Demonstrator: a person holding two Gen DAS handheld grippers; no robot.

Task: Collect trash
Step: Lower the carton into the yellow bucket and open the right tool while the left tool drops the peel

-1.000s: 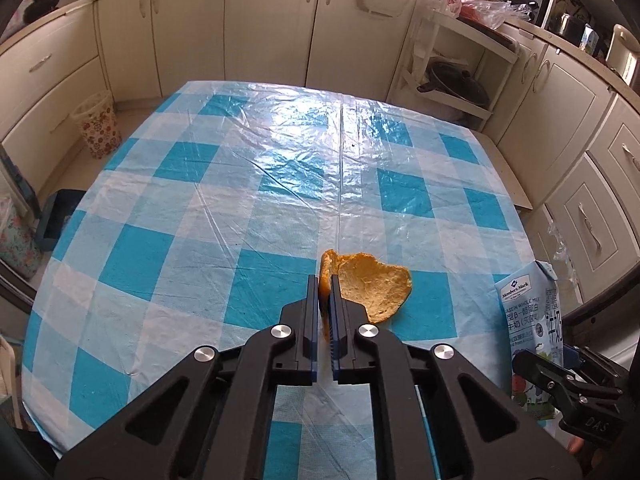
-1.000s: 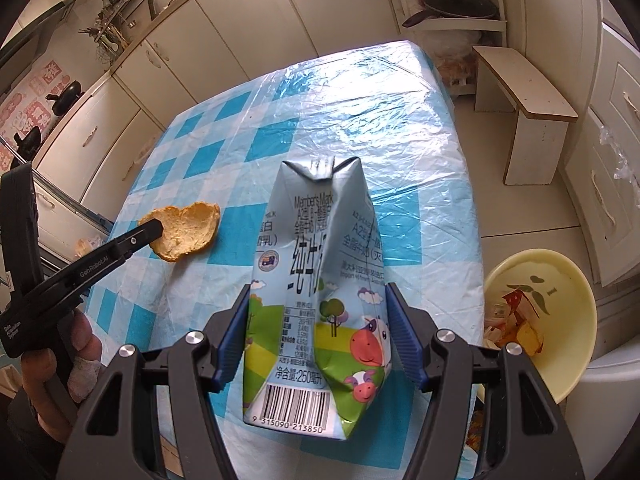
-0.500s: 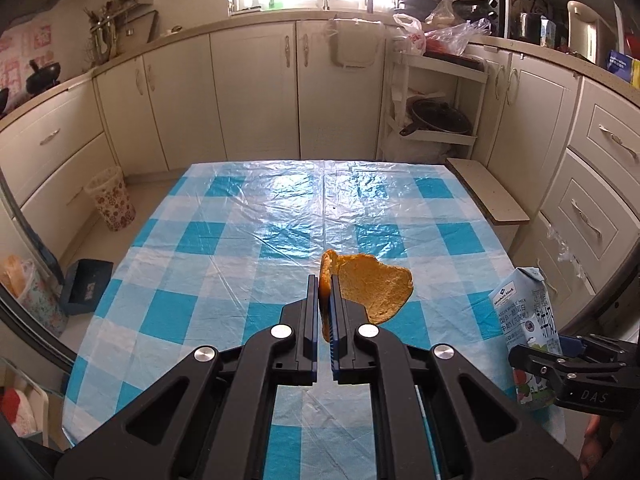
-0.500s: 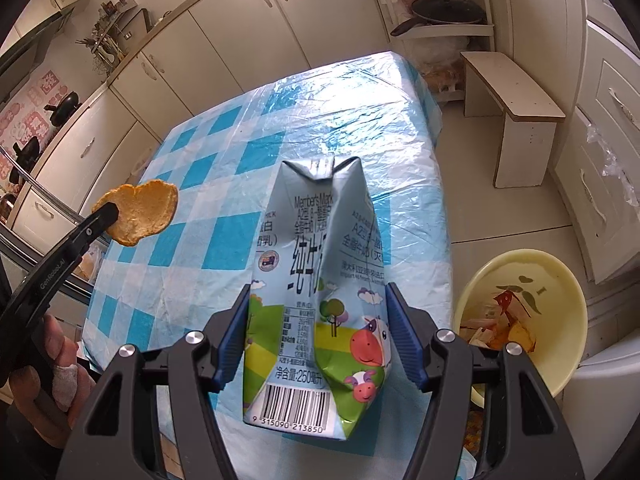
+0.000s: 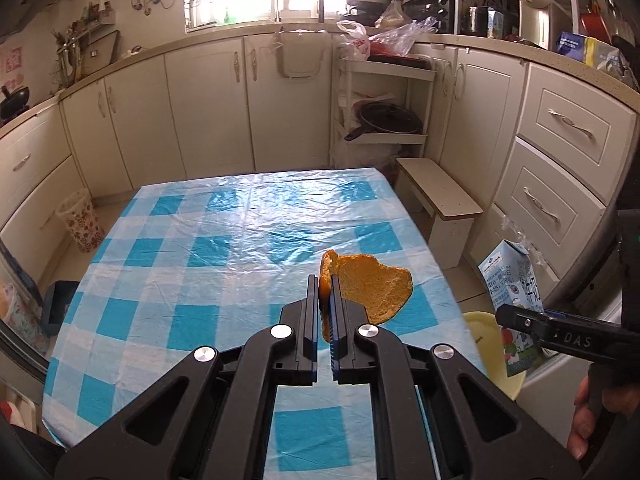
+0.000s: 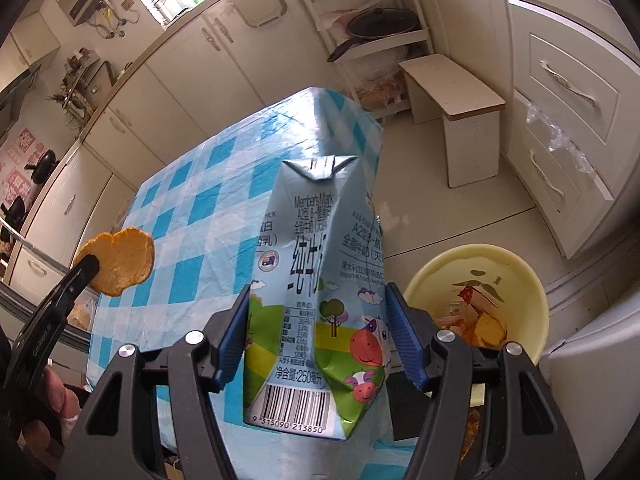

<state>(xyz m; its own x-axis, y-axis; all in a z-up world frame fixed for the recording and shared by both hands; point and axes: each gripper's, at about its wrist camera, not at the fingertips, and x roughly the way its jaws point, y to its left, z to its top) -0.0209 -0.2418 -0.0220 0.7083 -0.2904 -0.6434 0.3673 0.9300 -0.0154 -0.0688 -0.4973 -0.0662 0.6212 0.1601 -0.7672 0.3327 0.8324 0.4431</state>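
Observation:
My left gripper (image 5: 324, 296) is shut on an orange peel (image 5: 372, 288) and holds it in the air above the blue checked table (image 5: 224, 264). The peel also shows in the right wrist view (image 6: 124, 262), at the tip of the left gripper (image 6: 86, 266). My right gripper (image 6: 318, 308) is shut on a light blue milk carton (image 6: 324, 280), held beyond the table's right edge. The carton also shows in the left wrist view (image 5: 514, 292). A yellow bin (image 6: 516, 276) with scraps inside stands on the floor just right of the carton.
A small white stool (image 6: 460, 116) stands on the floor past the table's far right corner. Cream cabinets and drawers (image 5: 560, 168) line the walls. A patterned wastebasket (image 5: 80, 220) stands on the floor at the left.
My left gripper has lifted the orange peel off the table and carried it right. My right gripper has moved the carton right, off the table edge, beside the yellow bin.

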